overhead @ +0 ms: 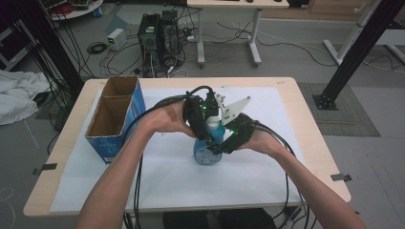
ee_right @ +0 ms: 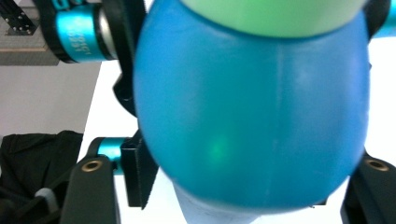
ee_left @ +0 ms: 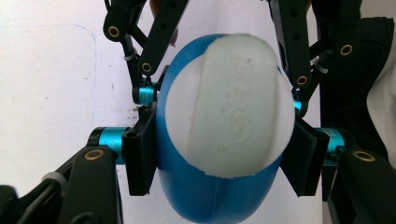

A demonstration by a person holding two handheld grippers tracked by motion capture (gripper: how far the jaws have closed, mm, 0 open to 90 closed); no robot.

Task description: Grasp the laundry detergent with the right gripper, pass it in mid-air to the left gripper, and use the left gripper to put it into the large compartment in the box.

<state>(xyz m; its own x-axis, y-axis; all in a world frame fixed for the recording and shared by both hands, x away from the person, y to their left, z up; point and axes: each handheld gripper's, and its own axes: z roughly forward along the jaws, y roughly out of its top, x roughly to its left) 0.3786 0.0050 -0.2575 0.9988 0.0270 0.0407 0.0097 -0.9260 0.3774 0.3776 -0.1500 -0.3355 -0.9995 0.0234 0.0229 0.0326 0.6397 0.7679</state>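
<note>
A blue bottle [overhead: 208,149] with a white cap [ee_left: 231,107] stands upright near the middle of the white-covered table [overhead: 167,176]. Both grippers hold it. The left gripper [overhead: 204,125] comes in from the left and above. In the left gripper view its pads [ee_left: 140,156] press the blue shoulder on both sides just under the cap, so the left gripper [ee_left: 222,158] is shut on the bottle. The right gripper [overhead: 228,139] meets the bottle from the right. In the right gripper view the blue body [ee_right: 252,107] sits tight between its jaws, and the right gripper [ee_right: 247,184] is shut on it.
An open blue cardboard box [overhead: 114,119] with two compartments stands at the table's left. The person's forearms cross the front half of the table, with black cables [overhead: 138,191] trailing off its front edge. Computer towers [overhead: 160,36] and a desk stand on the floor behind.
</note>
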